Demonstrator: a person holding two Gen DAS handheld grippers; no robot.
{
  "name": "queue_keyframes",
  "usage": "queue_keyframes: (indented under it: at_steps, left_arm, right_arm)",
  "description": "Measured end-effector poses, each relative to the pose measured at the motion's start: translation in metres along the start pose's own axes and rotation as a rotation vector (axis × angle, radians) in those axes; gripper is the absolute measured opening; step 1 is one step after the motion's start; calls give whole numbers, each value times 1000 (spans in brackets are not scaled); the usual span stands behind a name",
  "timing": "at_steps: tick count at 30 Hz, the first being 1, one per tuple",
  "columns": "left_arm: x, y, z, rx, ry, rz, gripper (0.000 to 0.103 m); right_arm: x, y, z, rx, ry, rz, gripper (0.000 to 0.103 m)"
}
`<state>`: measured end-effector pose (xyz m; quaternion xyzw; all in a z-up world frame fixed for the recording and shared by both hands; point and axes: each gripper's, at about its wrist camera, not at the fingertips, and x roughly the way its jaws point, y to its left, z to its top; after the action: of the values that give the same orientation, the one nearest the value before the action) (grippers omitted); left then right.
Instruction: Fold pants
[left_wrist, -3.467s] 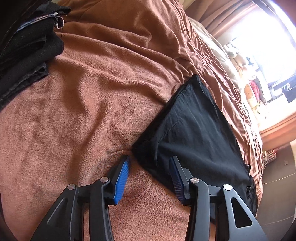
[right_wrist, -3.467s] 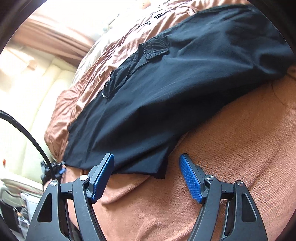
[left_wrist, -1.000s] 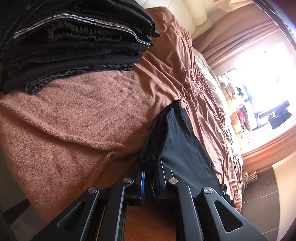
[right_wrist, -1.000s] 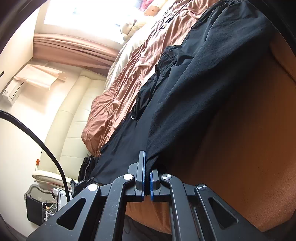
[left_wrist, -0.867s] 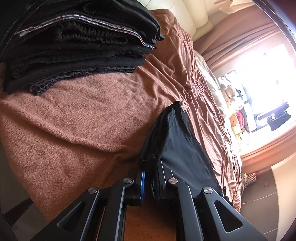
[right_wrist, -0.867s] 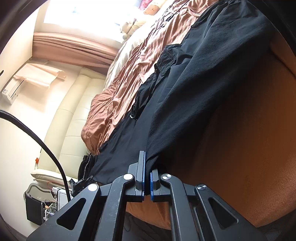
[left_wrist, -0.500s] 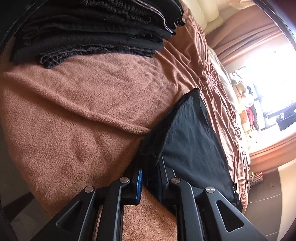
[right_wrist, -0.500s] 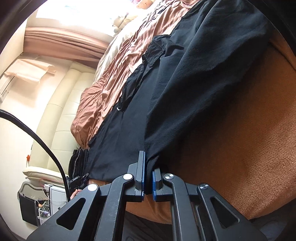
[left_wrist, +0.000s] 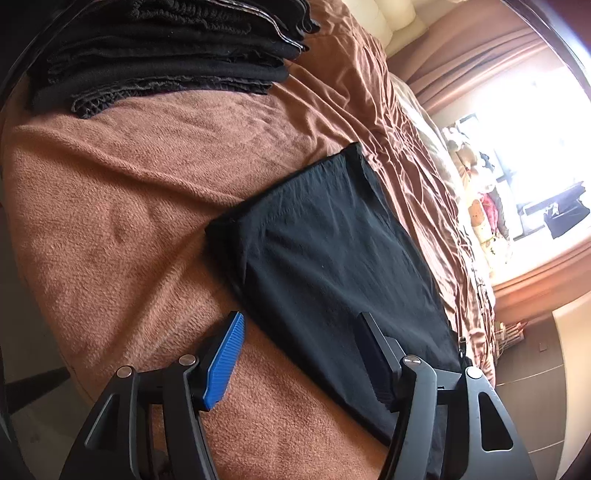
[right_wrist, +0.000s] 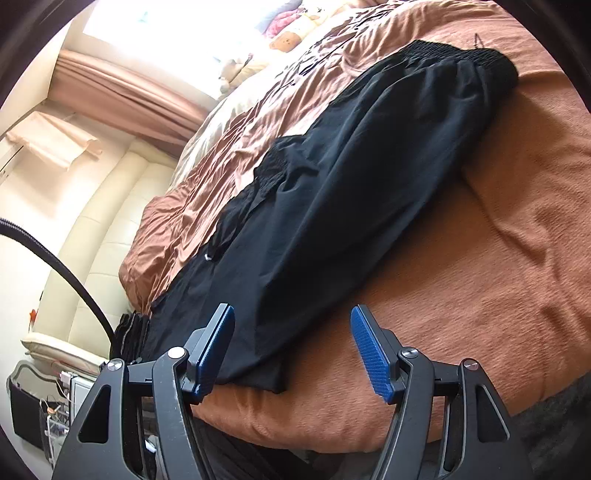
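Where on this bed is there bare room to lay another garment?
Bare brown blanket lies between the stack of folded dark clothes and the black pants. More lies beside the pants' near edge, right side. Crowded along the pants.

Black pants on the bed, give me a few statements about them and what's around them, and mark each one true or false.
1. The black pants lie on a brown blanket. True.
2. The left gripper pinches the pants between its fingers. False: its jaws are opening and its fingers do not press the fabric.
3. A stack of folded dark clothes sits on the bed beyond the pants in the left wrist view. True.
4. The right gripper carries a folded towel. False: it holds nothing; its jaws are opening over the hem.
5. The pants hang from a hanger. False: they rest flat on the bed.
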<state>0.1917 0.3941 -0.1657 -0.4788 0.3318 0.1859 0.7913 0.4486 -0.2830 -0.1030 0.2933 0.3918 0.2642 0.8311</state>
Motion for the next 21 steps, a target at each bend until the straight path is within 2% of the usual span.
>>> queue_keyframes:
  at_steps: [11, 21]
  left_arm:
    - [7, -18, -14, 19, 20, 32, 64]
    - [10, -26, -28, -1, -5, 66, 64]
  right_arm:
    - [-57, -48, 16, 92, -181, -92, 64]
    - [-44, -73, 39, 160, -196, -66, 64]
